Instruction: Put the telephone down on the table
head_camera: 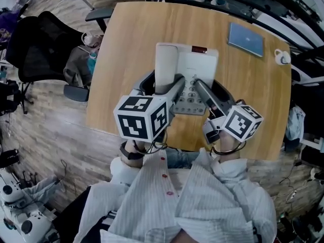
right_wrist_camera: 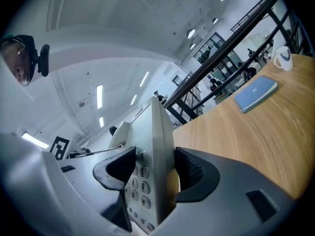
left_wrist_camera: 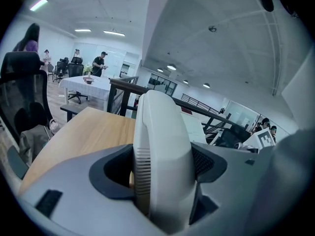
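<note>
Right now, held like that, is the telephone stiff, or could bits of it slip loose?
Probably rigid: the telephone looks like hard plastic. Its handset is clamped separately by the left gripper, so it might lift off alone. The right gripper pinches only the keypad edge; smooth plastic could slip.

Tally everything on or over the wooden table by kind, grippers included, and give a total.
White desk telephone with grey keypad: 1
Flat blue notebook: 1
White ceramic mug: 1
Grey grippers, left gripper and right gripper, both clamped on the telephone: 2
Total: 5
</note>
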### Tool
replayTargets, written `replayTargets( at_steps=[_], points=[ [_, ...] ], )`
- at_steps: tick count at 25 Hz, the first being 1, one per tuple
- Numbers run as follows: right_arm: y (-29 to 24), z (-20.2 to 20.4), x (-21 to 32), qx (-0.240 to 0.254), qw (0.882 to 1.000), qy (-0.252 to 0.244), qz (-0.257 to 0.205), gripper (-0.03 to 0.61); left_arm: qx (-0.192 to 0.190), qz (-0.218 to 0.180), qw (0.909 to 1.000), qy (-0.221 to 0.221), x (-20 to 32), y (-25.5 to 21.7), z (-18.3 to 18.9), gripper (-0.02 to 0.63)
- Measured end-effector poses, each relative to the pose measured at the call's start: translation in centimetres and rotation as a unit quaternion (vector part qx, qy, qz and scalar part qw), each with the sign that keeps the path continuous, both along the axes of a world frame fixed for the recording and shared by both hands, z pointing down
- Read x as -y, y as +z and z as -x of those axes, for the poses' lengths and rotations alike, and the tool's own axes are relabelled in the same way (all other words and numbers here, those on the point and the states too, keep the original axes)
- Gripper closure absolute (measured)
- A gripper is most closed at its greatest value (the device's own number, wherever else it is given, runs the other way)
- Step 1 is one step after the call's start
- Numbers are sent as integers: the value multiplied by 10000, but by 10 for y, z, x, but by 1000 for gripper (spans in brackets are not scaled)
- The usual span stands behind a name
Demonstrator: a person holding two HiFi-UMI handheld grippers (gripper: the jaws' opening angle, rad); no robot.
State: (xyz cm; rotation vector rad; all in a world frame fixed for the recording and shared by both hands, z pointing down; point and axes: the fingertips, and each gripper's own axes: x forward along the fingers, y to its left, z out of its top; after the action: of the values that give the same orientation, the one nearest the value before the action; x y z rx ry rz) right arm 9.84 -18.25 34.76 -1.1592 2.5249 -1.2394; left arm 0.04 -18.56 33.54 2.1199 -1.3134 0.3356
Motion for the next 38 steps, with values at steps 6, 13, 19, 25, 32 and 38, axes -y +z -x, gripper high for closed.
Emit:
replayTargets(
  at_steps=[6, 13, 19, 25, 32, 38],
  points=[
    [31, 5, 11, 53, 9996, 53, 282, 319, 17, 242, 9997, 20, 12, 29, 5, 270],
    [66, 7, 25, 33, 9982, 48, 604, 318, -13, 554, 9985, 8, 27, 66, 7, 270],
    [104, 10, 40, 36, 9961, 113, 875, 318, -39, 801, 9968, 31, 43, 104, 10, 270],
    [139, 4, 42, 73, 9930, 137, 1173, 318, -16, 1041, 9946, 48, 48, 138, 3, 270],
    [180, 13, 53, -33, 9903, 136, 1386, 318, -47, 1310, 9914, -10, 58, 180, 12, 270],
    [202, 18, 59, -42, 9881, 116, 1534, 319, -73, 1440, 9895, -38, 64, 202, 18, 270]
  ],
)
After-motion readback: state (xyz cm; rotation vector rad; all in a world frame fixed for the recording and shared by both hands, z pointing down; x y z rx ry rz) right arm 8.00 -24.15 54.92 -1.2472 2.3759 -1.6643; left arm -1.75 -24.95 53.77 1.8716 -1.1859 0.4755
